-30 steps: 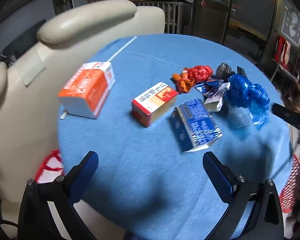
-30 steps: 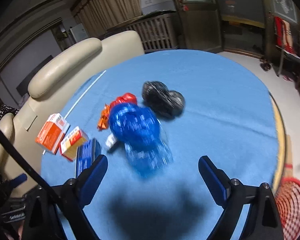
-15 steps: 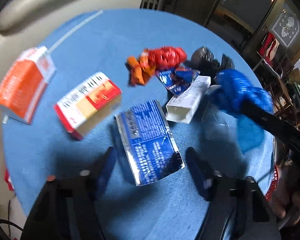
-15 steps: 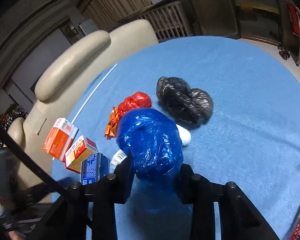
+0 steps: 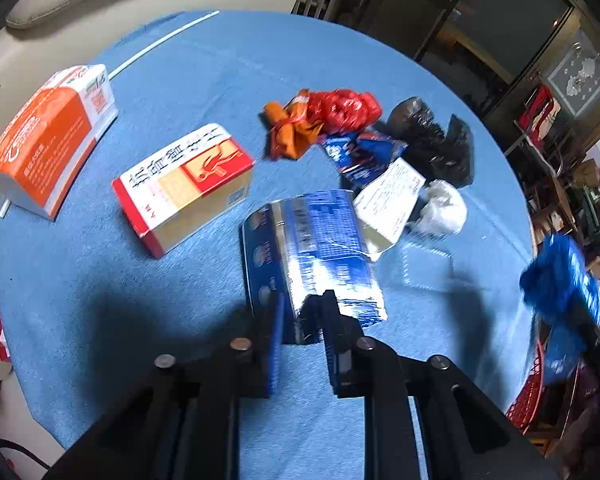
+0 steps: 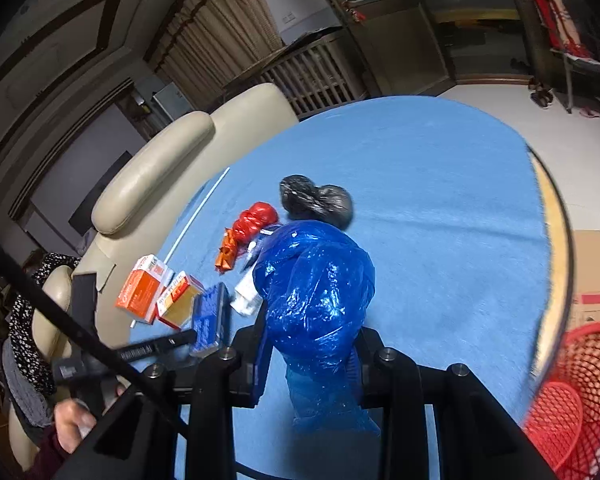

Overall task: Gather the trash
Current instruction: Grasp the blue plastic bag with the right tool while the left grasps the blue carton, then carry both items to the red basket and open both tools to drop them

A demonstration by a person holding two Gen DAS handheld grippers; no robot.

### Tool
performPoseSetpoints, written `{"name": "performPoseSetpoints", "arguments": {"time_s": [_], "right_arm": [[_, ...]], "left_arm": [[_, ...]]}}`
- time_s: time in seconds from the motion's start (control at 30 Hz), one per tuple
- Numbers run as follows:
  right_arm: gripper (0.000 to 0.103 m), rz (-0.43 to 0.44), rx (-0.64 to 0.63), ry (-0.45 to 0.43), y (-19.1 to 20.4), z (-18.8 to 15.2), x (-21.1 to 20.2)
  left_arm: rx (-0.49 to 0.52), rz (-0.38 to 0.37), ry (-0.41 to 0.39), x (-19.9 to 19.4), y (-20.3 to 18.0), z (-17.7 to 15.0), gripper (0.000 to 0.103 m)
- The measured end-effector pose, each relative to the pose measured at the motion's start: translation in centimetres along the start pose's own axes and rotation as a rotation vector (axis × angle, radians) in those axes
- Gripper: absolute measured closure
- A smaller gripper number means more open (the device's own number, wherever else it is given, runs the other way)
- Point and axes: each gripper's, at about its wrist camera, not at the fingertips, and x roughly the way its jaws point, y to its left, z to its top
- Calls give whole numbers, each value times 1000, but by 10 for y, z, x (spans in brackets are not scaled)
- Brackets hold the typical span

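Note:
Trash lies on a round blue table (image 5: 204, 64). My left gripper (image 5: 302, 316) is shut on the near edge of a flattened blue and silver carton (image 5: 316, 248), which rests on the cloth. My right gripper (image 6: 312, 344) is shut on a crumpled blue plastic bag (image 6: 316, 288) and holds it above the table; the same blue plastic bag (image 5: 556, 280) shows at the right edge of the left wrist view. In the right wrist view, the left gripper (image 6: 198, 338) reaches the blue carton (image 6: 210, 318).
On the cloth lie an orange box (image 5: 52, 136), a red and cream box (image 5: 188, 184), red and orange wrappers (image 5: 320, 116), a black bag (image 5: 432, 140), a white carton (image 5: 392, 196) and a white wad (image 5: 440, 208). A red mesh basket (image 6: 572, 400) stands beside the table, cream chairs (image 6: 172, 168) behind.
My left gripper went down to the blue carton and shut on its edge. My right gripper shut on the blue bag and carried it off the cloth, away from the pile.

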Motion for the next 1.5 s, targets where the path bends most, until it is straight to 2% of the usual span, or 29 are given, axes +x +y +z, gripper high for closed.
{"name": "performPoseSetpoints", "arguments": {"time_s": [0.03,0.07,0.1,0.13,0.2,0.3,0.4,0.43,0.47,0.5,0.53,0.67,0.8,0.93,1.07,1.2,1.3,1.5], "right_arm": [[69,-10,-1,-7,-2,-4,-6],[69,-13,3,-10,-5,-6,-10],[69,-13,11,-13,-9,-10,-14],[69,-14,19,-15,-12,-12,-18],[69,-27,30,-23,-20,-18,-26],[69,-40,41,-28,-31,-26,-35],[69,-39,62,-38,-42,-31,-44],[69,-42,64,-42,-44,-33,-47],[69,-49,61,-52,-47,-34,-52],[69,-57,55,-63,-50,-35,-57],[69,-64,49,-73,-51,-36,-62],[69,-75,38,-119,-59,-41,-82],[69,-89,28,-167,-63,-45,-102],[69,-100,32,-205,-71,-47,-124],[69,-117,44,-235,-82,-53,-148],[69,-154,66,-257,-97,-63,-172],[69,-180,100,-266,-113,-74,-190],[69,-222,169,-267,-146,-97,-214]], "left_arm": [[3,18,-1,-1,-4,1,54],[1,34,-8,-2,-7,2,39],[-1,44,-19,-1,-11,4,21],[3,61,-49,-4,-16,5,19],[35,99,-68,-2,-27,9,19],[85,160,-27,19,-38,17,19],[72,202,-9,35,-34,16,21],[59,200,-9,37,-31,15,33],[43,191,-10,37,-27,14,34],[33,188,-20,36,-25,13,41],[32,182,-34,33,-23,13,43],[30,160,-68,17,-21,8,44],[80,144,-132,-10,-37,-6,44],[198,87,-201,-40,-71,-24,44],[367,-2,-237,-60,-122,-44,44],[544,-124,-216,-69,-178,-72,43],[649,-183,-192,-68,-211,-95,43],[759,-276,-101,-65,-262,-131,43]]}}
